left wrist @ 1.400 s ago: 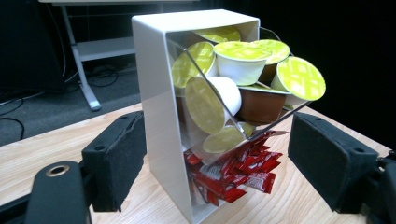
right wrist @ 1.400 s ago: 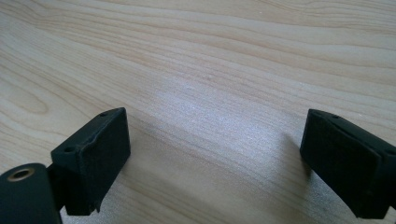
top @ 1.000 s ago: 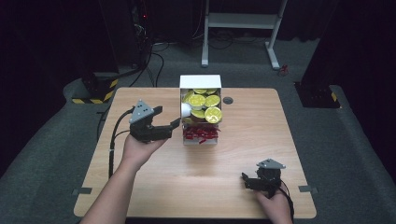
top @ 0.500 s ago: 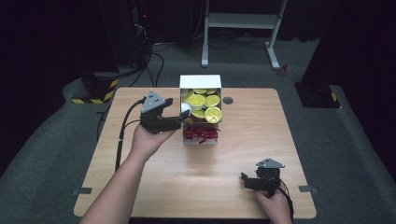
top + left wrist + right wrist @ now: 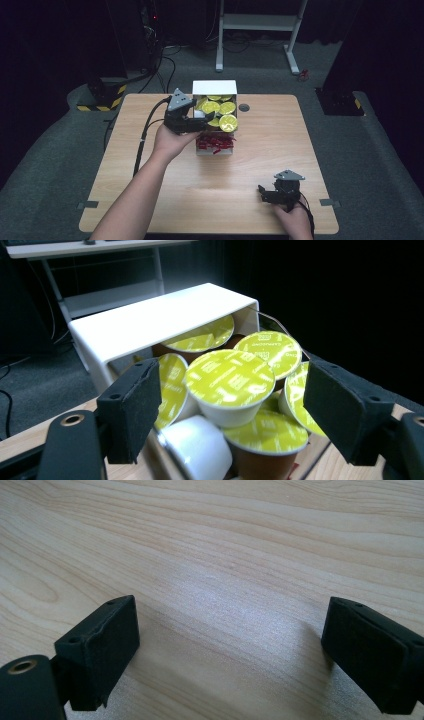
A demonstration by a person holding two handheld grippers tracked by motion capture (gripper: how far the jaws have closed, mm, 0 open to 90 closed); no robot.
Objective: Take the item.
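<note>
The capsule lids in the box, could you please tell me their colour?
Yellow-green, with faint printed lettering, on the capsule lids; best in the left gripper view.

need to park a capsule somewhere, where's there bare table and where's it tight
Bare wood lies right of the box out to the table edge, between the box and the right gripper, and at the near left corner beside the forearm. It is tight at the capsules, where the left gripper sits.
</note>
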